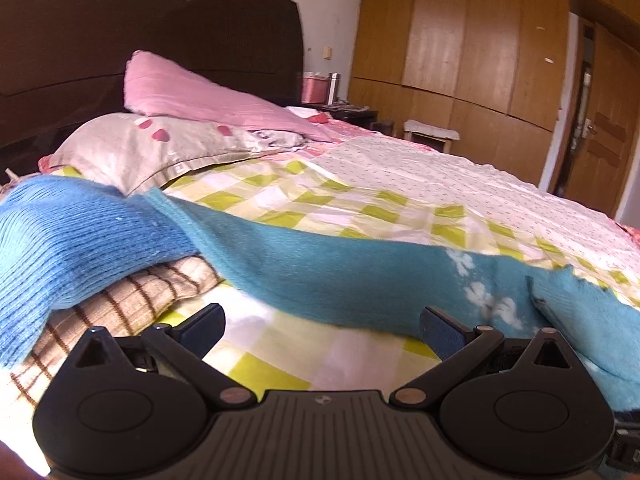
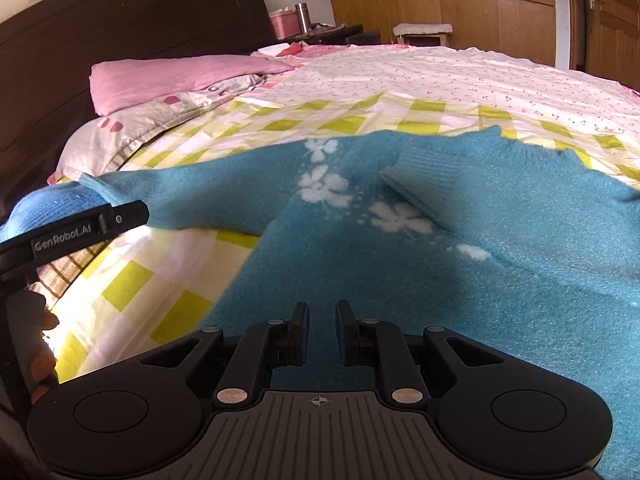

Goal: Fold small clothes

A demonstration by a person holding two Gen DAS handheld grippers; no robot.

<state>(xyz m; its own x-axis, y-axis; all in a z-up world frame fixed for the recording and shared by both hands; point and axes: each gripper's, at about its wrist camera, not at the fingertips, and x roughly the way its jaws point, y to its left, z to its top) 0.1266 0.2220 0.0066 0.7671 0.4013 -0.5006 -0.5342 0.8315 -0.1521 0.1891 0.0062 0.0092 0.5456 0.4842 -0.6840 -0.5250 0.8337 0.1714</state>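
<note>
A teal sweater (image 2: 420,272) with white flower marks is spread flat on the bed (image 2: 400,76), over the yellow-and-white checked sheet (image 2: 140,288) that covers the near part of the bed. One sleeve of the sweater is stretched out toward the headboard side, and the ribbed cuff of the other sleeve is folded back onto the body of the garment, near the flower marks. The right tongs (image 2: 322,334) are seen low over the near part of the sweater with the two fingers standing close together, a narrow gap left between the pads and no cloth caught in that gap; nothing is grasped by them. The left tongs (image 1: 322,330) are spread wide, released, over the checked sheet just short of the stretched sleeve, and nothing is held between them. In the right wrist view the body of the left tongs is seen at the near left edge of the bed, with fingers of a hand (image 2: 40,356) wrapped on its handle. A brighter blue knitted garment (image 1: 76,240) is draped over a brown-checked cloth (image 1: 132,304) near the headboard-side corner. Two pillows, one pink (image 1: 188,92) and one pale with pink marks (image 1: 160,144), are stacked against the dark headboard (image 1: 140,28).
</note>
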